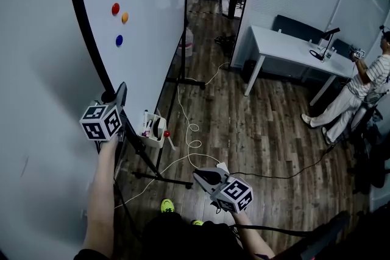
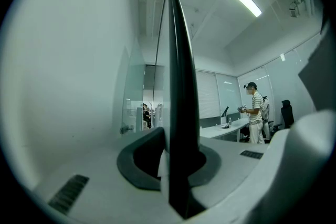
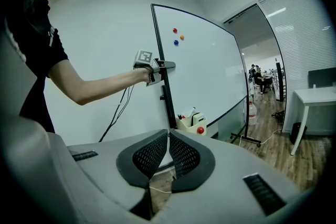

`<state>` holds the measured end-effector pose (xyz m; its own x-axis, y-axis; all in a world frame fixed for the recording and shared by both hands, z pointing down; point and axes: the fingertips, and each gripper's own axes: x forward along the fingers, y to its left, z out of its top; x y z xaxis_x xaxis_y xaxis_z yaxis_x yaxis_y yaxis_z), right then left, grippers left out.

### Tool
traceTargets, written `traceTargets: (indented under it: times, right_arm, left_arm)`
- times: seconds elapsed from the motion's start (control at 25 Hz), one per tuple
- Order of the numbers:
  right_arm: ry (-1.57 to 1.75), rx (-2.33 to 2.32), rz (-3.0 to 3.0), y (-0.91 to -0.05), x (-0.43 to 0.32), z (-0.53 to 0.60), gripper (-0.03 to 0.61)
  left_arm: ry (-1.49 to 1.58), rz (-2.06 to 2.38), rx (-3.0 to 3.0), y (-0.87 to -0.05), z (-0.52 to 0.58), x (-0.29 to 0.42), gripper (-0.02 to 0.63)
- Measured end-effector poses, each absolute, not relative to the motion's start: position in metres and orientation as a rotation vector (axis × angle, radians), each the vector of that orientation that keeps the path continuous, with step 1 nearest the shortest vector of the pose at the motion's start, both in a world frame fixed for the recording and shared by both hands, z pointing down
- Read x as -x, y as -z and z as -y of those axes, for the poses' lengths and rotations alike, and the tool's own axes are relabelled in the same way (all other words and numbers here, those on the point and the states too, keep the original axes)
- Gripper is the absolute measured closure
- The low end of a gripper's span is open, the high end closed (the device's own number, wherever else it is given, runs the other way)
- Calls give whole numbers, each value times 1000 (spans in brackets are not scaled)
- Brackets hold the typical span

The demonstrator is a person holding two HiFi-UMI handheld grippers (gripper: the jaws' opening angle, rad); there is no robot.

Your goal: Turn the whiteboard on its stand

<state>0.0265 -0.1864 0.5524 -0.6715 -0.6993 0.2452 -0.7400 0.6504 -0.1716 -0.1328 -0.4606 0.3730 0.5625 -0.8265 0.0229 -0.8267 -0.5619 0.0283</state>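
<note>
Open wooden floor (image 1: 262, 131) between whiteboard (image 1: 146, 39) and white desk surface (image 1: 286, 49) offers passage; obstacles: black stand feet (image 1: 164, 179), looping cables (image 1: 194, 144) across the floor, marker caddy (image 1: 153, 129) at the board's lower edge, wall (image 1: 36, 100) close at left

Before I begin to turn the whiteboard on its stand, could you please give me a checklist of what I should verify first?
1. The left claw clamps the whiteboard frame: ok.
2. The right claw is free: ok, shut on nothing.
3. Floor at the stand foot is free: not ok, a white cable runs there.
4. The person is out of the swing: ok, far off by the desk.
5. The marker box is fixed: cannot tell.
</note>
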Motion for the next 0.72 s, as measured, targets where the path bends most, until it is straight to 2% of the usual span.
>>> traceTargets:
  times: [0.72]
  right_arm:
    - [-407, -1142, 2745, -527, -46, 187, 557]
  left_arm:
    - [-81, 1458, -2716, -347, 439, 134, 565]
